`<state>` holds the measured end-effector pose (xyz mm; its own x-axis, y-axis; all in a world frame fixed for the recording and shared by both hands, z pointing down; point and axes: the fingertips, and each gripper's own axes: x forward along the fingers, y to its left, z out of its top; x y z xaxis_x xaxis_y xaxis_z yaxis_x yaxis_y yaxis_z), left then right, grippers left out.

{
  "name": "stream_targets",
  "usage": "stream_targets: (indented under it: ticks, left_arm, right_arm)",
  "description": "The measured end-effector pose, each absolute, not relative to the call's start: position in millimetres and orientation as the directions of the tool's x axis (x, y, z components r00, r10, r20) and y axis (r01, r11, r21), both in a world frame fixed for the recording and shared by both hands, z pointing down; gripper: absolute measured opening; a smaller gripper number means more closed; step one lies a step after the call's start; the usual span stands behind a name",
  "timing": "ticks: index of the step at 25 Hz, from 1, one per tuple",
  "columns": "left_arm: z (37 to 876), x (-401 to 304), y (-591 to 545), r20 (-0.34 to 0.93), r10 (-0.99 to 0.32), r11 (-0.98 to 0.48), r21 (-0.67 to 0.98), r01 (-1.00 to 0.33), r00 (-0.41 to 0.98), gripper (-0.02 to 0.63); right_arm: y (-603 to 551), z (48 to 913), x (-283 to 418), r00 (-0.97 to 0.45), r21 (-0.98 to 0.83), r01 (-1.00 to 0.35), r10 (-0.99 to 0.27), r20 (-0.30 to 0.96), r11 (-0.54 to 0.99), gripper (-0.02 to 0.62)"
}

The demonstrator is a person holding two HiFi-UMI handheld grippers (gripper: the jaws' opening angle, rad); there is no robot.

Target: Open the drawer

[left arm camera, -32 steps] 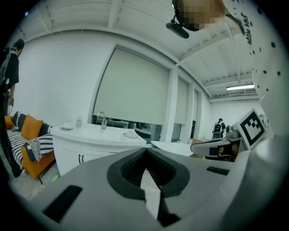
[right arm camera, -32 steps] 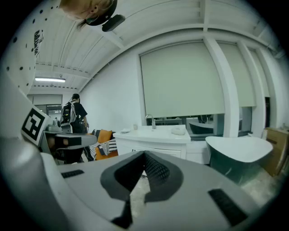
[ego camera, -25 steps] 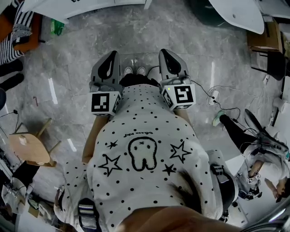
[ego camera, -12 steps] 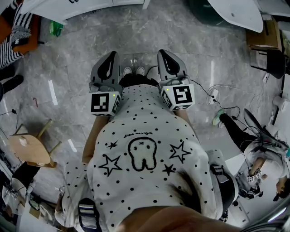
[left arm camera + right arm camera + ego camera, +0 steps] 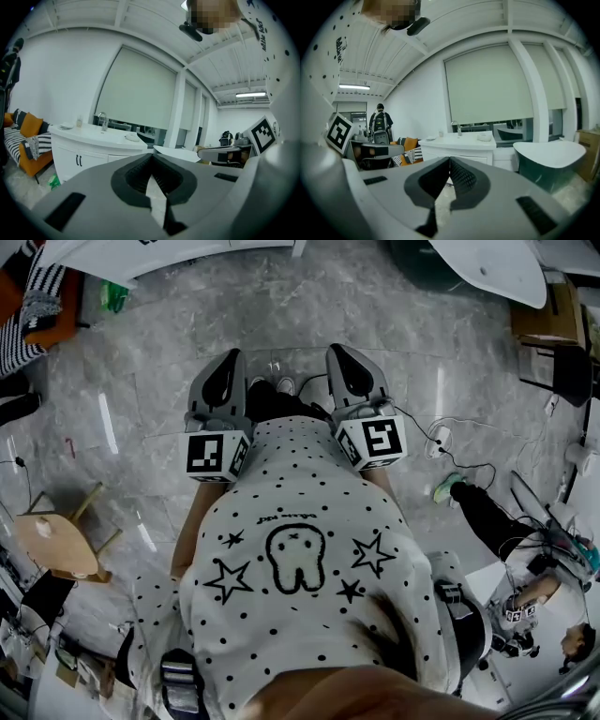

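Observation:
A white vanity cabinet (image 5: 93,145) with a basin and tap stands ahead across the room; it also shows in the right gripper view (image 5: 459,143). Dark handles (image 5: 78,160) mark its doors, and a flat front panel (image 5: 480,160) sits under the counter. My left gripper (image 5: 232,356) and right gripper (image 5: 337,351) are held side by side in front of the person's chest, over the grey marble floor (image 5: 394,315). In the left gripper view the left gripper (image 5: 153,154) is shut with nothing in it. The right gripper (image 5: 449,158) is shut too. Both are far from the cabinet.
A wooden stool (image 5: 56,545) stands at the left. Cables and a power strip (image 5: 441,442) lie to the right beside another person's leg (image 5: 483,512). A dark bathtub (image 5: 551,161) stands right of the vanity, an orange sofa (image 5: 26,136) to its left.
Both grippers and the person's shoes have shifted slightly up the picture as the person steps forward. The jaws stay closed. The leg at the right has moved.

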<state>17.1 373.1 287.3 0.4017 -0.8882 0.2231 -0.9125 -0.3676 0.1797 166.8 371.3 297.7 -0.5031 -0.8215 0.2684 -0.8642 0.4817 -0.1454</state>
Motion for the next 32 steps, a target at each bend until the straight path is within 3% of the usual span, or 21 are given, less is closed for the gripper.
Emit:
stream_targets:
  ticks: [5,16,27,32]
  left_arm:
    - [286,25,369,0.201,-0.901,-0.343,0.211,-0.915,0.384,0.003]
    - [280,32,320,0.212,-0.876,-0.409,0.153,-0.900,0.434,0.004]
    - [238,17,265,0.187,-0.864,-0.449,0.132,-0.883,0.468,0.005]
    - [260,-11,227,0.199,-0.861,-0.450,0.129,-0.884,0.468,0.003]
  right_arm:
    - [366,295,179,-0.525,-0.166,-0.851,-0.820,0.227,0.499,0.014]
    - [317,300,176,-0.485,-0.155,-0.874,-0.832,0.267,0.460,0.014]
    - [272,262,163,-0.451,-0.156,-0.892,-0.854,0.261,0.423,0.014]
    - [236,282,139,-0.442,-0.169,-0.896,-0.855,0.269,0.410,0.014]
